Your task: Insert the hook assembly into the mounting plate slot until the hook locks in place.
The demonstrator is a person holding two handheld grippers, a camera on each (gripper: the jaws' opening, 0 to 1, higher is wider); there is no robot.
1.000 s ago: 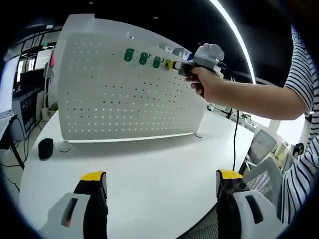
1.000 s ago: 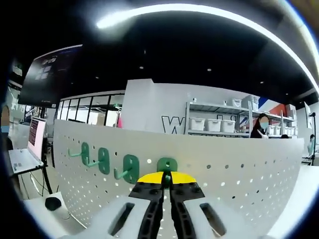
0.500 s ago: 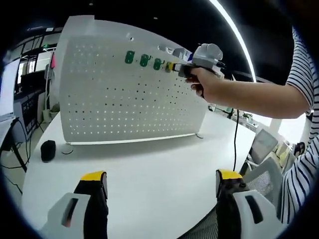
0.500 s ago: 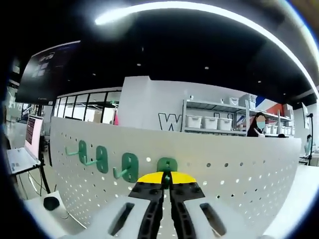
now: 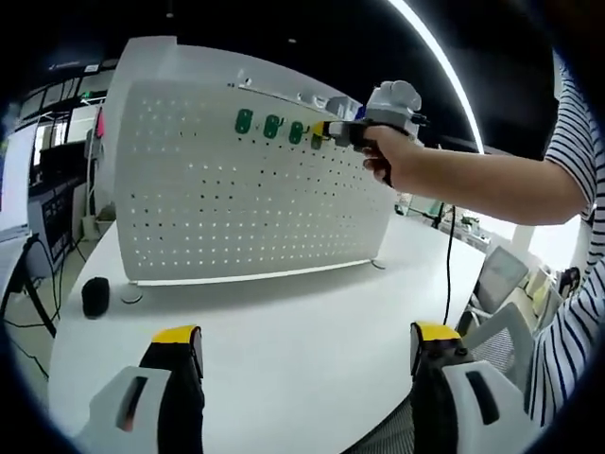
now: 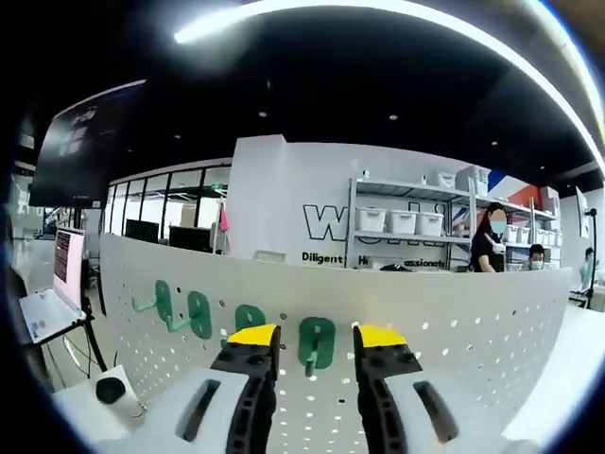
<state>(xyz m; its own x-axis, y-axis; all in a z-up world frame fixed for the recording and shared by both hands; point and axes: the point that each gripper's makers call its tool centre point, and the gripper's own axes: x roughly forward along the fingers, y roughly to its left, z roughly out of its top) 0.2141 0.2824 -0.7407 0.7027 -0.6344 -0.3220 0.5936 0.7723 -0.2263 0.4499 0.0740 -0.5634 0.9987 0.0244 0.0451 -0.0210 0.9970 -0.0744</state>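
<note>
Hook assembly (image 6: 317, 342), green, is sitting between the right gripper's (image 6: 313, 333) yellow-tipped fingers (image 6: 250, 334) in the lower centre of the right gripper view, its back plate lying against the white perforated mounting plate (image 6: 454, 331). Those fingers are standing apart with a gap on each side of the hook, so they are gripping nothing. Whether the hook is locking fully into its slot I cannot tell.

Three more green hooks (image 6: 194, 315) are hanging in a row to its left. In the left gripper view the right gripper is showing at the upper centre, held by a hand (image 5: 392, 156) against the top row of the plate, near the newest hook (image 5: 316, 138).

The left gripper's (image 5: 304, 342) fingers are rising wide apart from the bottom of that view, holding nothing, over the white bench (image 5: 284, 340). A dark round object (image 5: 95, 294) is lying at the lower left near the plate's foot.

My worry: if the hook is only resting in the holes, it is likely dropping out as the fingers are pulling back, especially if a fingertip is snagging its protruding prong. A sideways drag could also be knocking the neighbouring hook, or tipping the free-standing plate.
</note>
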